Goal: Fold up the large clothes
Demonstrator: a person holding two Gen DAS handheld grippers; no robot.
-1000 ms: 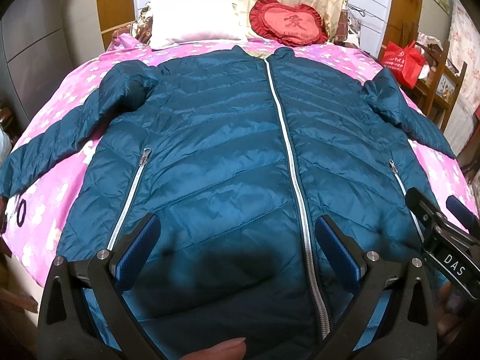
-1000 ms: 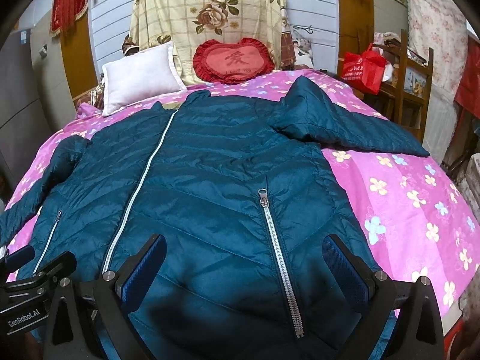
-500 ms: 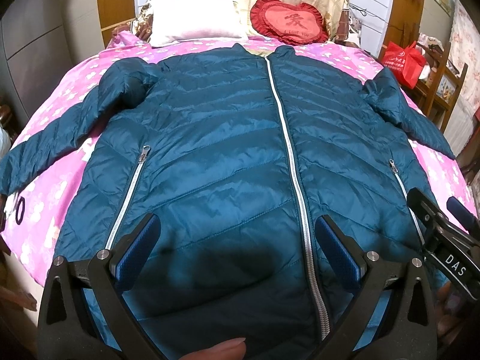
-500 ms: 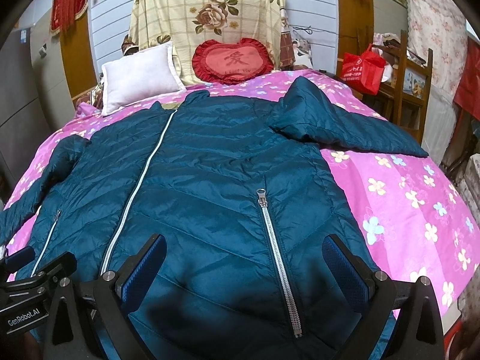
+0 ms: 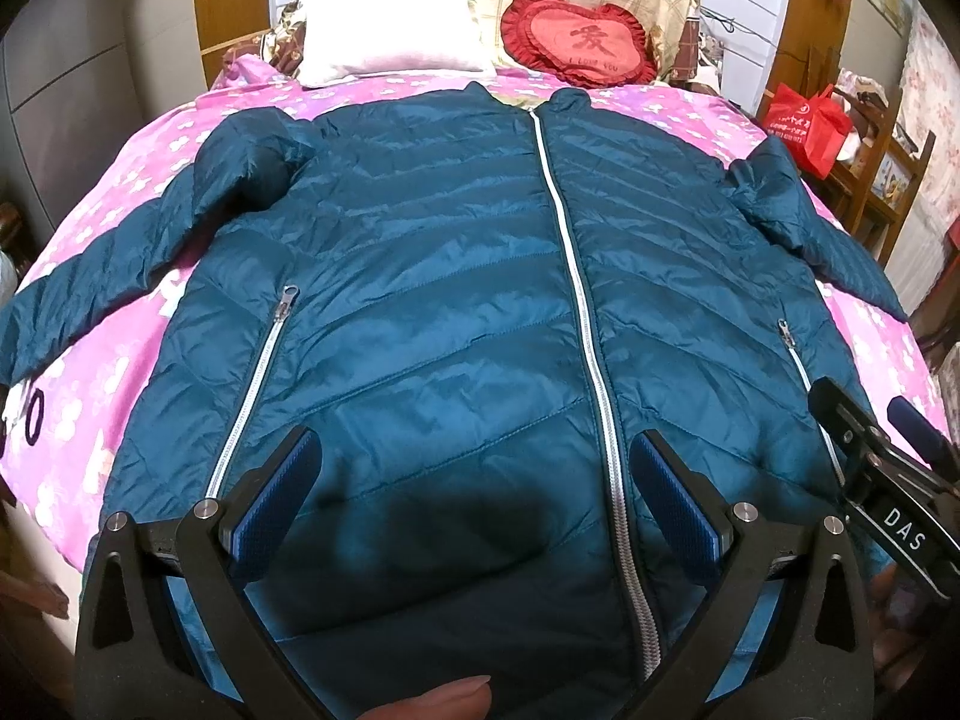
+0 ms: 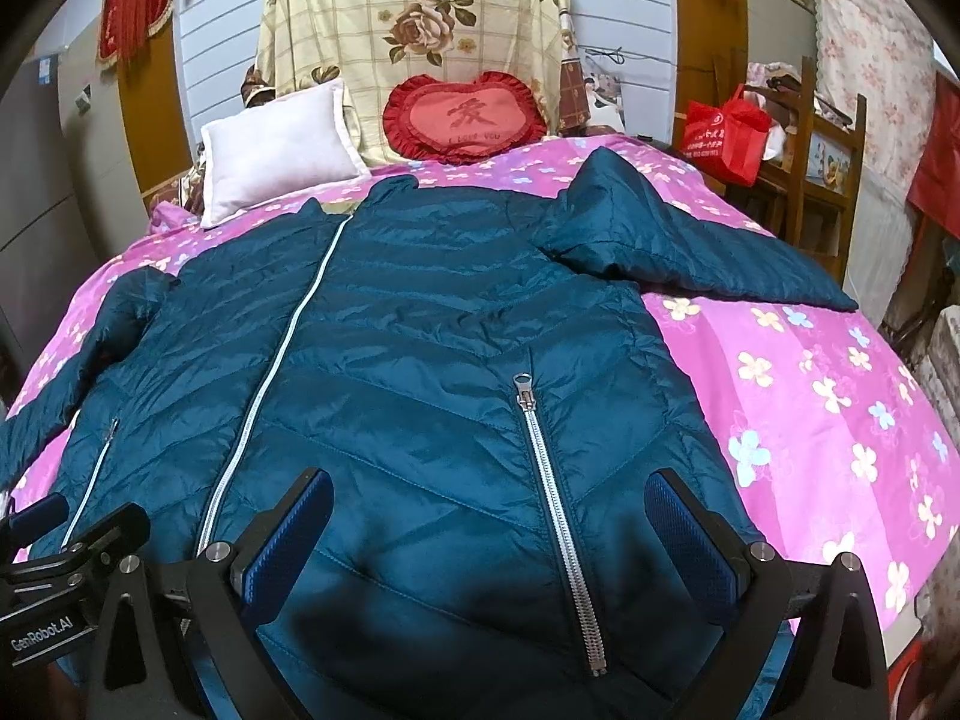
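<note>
My jacket (image 5: 456,312) lies flat, zipped, face up on the bed (image 6: 840,420), both sleeves spread. No fold is made yet. My left gripper (image 5: 474,498) and right gripper (image 6: 489,534) hover released above the hem.

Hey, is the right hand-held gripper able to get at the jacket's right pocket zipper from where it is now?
Probably yes. The right hand-held gripper is open above the jacket, and the pocket zipper runs between its fingers with nothing covering it.
</note>
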